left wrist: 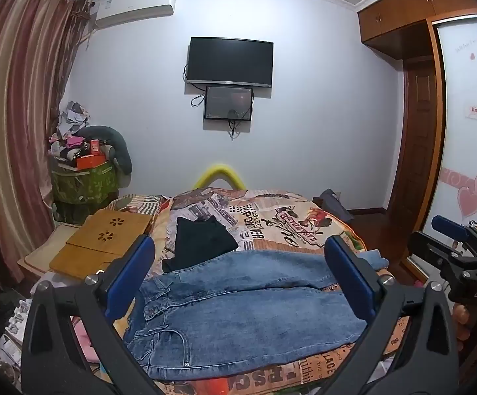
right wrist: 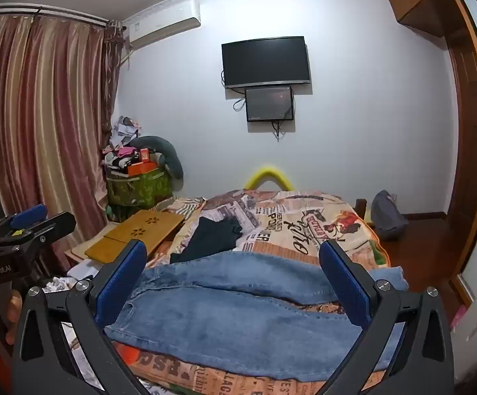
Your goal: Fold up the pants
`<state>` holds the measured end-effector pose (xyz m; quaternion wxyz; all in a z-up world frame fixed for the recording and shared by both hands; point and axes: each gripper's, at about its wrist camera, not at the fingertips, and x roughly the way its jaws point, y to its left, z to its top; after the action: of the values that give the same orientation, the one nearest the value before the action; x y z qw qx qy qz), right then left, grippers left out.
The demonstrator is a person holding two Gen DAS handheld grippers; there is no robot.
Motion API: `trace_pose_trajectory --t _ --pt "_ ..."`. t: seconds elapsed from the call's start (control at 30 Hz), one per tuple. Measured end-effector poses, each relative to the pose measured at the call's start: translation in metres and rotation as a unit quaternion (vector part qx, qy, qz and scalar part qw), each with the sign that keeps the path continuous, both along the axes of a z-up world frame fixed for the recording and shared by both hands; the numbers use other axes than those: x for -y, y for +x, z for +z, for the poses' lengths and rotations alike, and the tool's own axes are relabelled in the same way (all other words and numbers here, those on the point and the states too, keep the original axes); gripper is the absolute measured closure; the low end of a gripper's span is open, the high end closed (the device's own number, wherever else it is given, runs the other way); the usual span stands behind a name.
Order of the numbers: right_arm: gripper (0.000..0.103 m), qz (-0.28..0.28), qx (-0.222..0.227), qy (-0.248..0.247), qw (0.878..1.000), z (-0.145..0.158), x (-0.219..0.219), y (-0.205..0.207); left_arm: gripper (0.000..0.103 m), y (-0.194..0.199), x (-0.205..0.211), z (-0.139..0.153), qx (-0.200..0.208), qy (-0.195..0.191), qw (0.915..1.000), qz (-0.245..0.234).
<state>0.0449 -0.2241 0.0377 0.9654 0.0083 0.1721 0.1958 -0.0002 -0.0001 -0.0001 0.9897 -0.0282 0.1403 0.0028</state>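
Note:
Blue jeans [left wrist: 238, 309] lie flat across the near end of the bed, waistband to the left and legs running right; they also show in the right wrist view [right wrist: 238, 309]. My left gripper [left wrist: 238, 250] is open and empty, held above the jeans. My right gripper [right wrist: 233, 256] is open and empty, also above the jeans. The right gripper shows at the right edge of the left wrist view [left wrist: 452, 233], and the left gripper at the left edge of the right wrist view [right wrist: 31, 217].
A dark folded garment [left wrist: 202, 243] lies on the printed bedspread [left wrist: 288, 220] behind the jeans. A wooden lap table [left wrist: 106, 240] sits left of the bed. A cluttered green bin [left wrist: 83, 181] stands in the corner. A wardrobe [left wrist: 469, 131] is at the right.

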Motion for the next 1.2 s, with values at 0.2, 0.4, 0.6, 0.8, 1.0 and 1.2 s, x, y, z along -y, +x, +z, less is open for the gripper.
trace_pose_trajectory --t 0.2,0.4,0.6,0.8,1.0,1.2 --pt "0.000 0.000 -0.006 0.001 1.000 -0.001 0.001 0.001 0.000 -0.002 0.003 0.001 0.012 -0.005 0.9999 0.002" --pt "0.000 -0.002 -0.010 0.002 1.000 -0.007 0.002 0.002 0.000 -0.001 -0.003 0.006 -0.007 -0.005 0.9999 -0.010" --pt "0.000 -0.005 -0.015 0.003 1.000 -0.003 0.004 0.004 0.000 0.000 0.001 0.007 -0.007 -0.002 0.9999 -0.011" --pt "0.000 -0.004 -0.014 0.003 1.000 -0.002 0.004 0.004 0.000 0.007 0.004 0.006 -0.006 0.005 0.9999 -0.009" --pt "0.000 -0.005 -0.013 0.004 1.000 -0.001 0.004 0.003 0.000 0.002 0.005 0.004 -0.002 0.008 0.9999 -0.008" --pt "0.000 -0.005 -0.009 0.004 1.000 0.000 0.004 0.003 0.000 0.004 0.004 0.002 -0.003 0.006 0.9999 -0.009"
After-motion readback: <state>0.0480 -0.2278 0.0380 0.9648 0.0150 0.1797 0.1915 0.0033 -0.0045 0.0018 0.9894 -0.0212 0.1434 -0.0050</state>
